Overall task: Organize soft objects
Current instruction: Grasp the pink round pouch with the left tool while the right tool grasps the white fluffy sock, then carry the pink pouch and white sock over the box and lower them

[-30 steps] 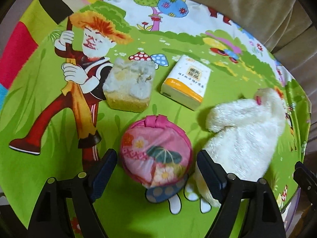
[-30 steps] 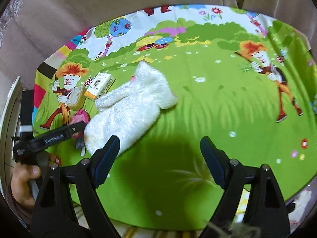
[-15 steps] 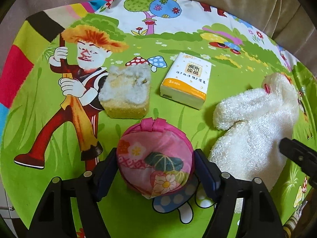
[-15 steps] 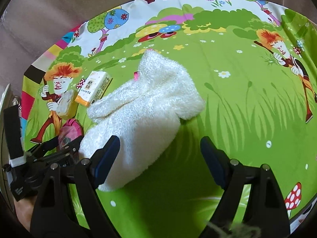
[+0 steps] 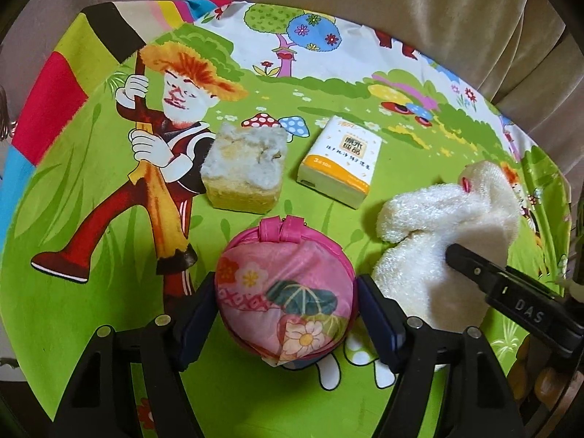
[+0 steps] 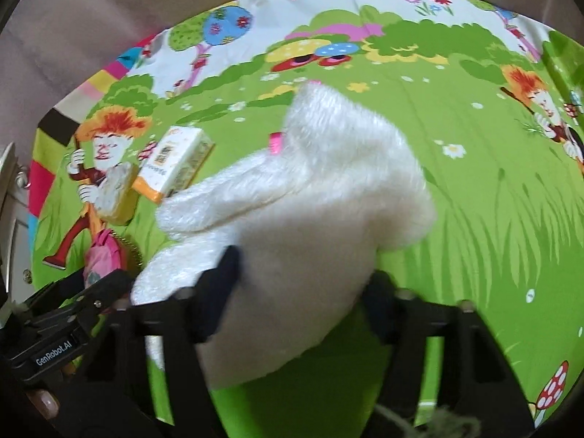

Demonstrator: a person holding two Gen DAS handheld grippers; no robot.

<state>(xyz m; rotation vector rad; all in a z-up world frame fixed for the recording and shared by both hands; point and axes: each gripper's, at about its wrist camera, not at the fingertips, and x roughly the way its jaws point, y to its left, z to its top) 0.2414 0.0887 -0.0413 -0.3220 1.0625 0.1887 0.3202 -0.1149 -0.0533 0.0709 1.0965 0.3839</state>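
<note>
Nearest, left gripper clamped on either side of a round pink pouch, resting on a bright cartoon cloth. Just right of the pouch, right gripper closing around a fluffy white mitten, pads already against its pile. Beyond the pouch, a worn yellow sponge; right of that, a tissue pack.

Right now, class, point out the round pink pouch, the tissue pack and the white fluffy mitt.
round pink pouch (image 5: 284,292), left wrist view, middle of its flowered top.
tissue pack (image 5: 343,155), left wrist view, its printed top face.
white fluffy mitt (image 6: 321,197), right wrist view, middle of its body.
</note>
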